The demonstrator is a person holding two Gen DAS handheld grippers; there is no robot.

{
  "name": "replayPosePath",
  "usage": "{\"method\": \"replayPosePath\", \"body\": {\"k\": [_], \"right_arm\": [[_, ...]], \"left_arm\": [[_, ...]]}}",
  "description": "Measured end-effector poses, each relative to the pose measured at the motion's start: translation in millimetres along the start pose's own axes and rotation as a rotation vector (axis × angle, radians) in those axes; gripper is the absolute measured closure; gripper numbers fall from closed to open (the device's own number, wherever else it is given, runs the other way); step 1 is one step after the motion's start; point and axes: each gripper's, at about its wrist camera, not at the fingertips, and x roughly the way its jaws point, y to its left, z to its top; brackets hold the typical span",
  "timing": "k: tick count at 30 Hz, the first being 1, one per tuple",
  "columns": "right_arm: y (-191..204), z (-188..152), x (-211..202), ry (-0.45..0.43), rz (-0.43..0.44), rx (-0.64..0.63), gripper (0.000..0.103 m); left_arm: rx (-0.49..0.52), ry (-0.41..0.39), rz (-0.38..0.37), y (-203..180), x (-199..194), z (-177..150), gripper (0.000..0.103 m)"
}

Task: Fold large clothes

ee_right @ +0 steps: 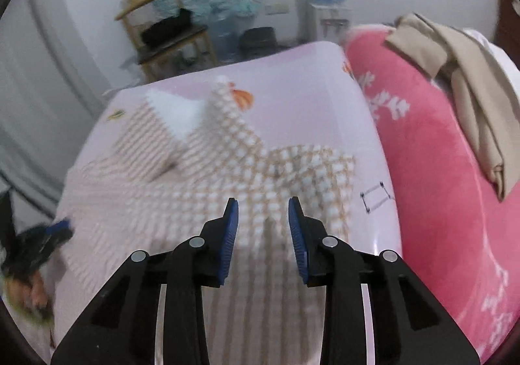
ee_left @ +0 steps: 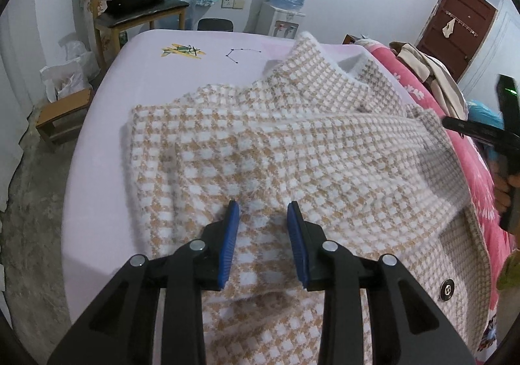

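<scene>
Coat: the checked coat (ee_left: pixel 292 150) is lying on the lilac bed (ee_left: pixel 123 78), filling centre to 3 o'clock.
Left gripper (ee_left: pixel 263 212): you are holding its jaws apart above the cloth, gripping nothing.
Right gripper (ee_right: pixel 263 209): likewise apart, empty.
Progress: sleeves look folded in; further folds remain.
</scene>
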Motion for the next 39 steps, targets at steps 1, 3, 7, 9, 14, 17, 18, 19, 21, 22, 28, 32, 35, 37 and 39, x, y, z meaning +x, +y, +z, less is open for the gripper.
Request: {"method": "replayPosePath", "body": {"k": [1, 3, 7, 9, 14, 17, 18, 19, 21, 22, 28, 32, 35, 37, 39], "right_arm": [[-1.3, -5.3, -10.6, 0.009, 0.001, -0.023, 0.075], [2.5, -16.1, -10.2, 0.047, -0.019, -0.076, 0.077], [-14.4, -42.2, 22.5, 0.149, -0.122, -0.116, 0.085], [-21.6, -38.7, 16.4, 0.138, -0.094, -0.055, 0.087], [4.9, -37.9, -16.2, 0.079, -0.05, -0.093, 0.085], [27.7, -59.1, -22.6, 0.09, -0.014, -0.183, 0.076], [31.8, -70.3, -15.5, 0.119, -0.034, -0.219, 0.074], [31.0, -74.5, -6.6, 0.147, -0.058, -0.239, 0.073], [25.5, -87.8, 4.5, 0.157, -0.068, -0.253, 0.073], [23.2, -84.1, 3.1, 0.166, -0.064, -0.239, 0.073], [46.8, -48.8, -16.5, 0.093, -0.011, -0.22, 0.053], [67.8, -23.9, 7.7, 0.058, 0.015, -0.206, 0.046], [69.9, -19.7, 43.9, 0.116, 0.013, -0.155, 0.044], [76.1, -21.5, 53.3, 0.107, -0.01, -0.161, 0.043], [82.4, -22.8, 48.6, 0.107, -0.049, -0.193, 0.043]], "left_arm": [[0.001, 0.001, 0.003, -0.3, 0.2, 0.0, 0.073], [0.003, 0.002, 0.006, -1.1, 0.2, 0.2, 0.073], [-0.001, 0.002, 0.001, -0.8, 0.1, 0.6, 0.073], [0.002, 0.002, 0.008, -0.8, 0.0, 1.6, 0.073], [-0.004, 0.003, 0.001, -0.4, 0.3, 1.7, 0.073], [-0.002, 0.002, 0.002, -0.6, 0.4, 0.8, 0.073], [-0.003, 0.0, 0.001, -0.3, 0.4, 0.7, 0.073], [-0.005, 0.002, 0.0, 0.3, 0.2, 0.8, 0.073], [-0.002, -0.001, -0.005, -0.6, 0.7, 0.8, 0.073], [0.003, 0.0, -0.004, -1.0, 0.6, 0.7, 0.073], [0.055, -0.044, 0.024, -12.8, -10.4, 9.4, 0.063], [0.072, -0.026, 0.059, -25.6, -0.3, 21.1, 0.048], [0.064, 0.027, 0.132, -24.4, 20.7, 24.5, 0.039], [0.084, 0.021, 0.156, -25.1, 25.9, 24.0, 0.039], [0.091, 0.027, 0.17, -28.1, 21.7, 25.3, 0.039]]}}
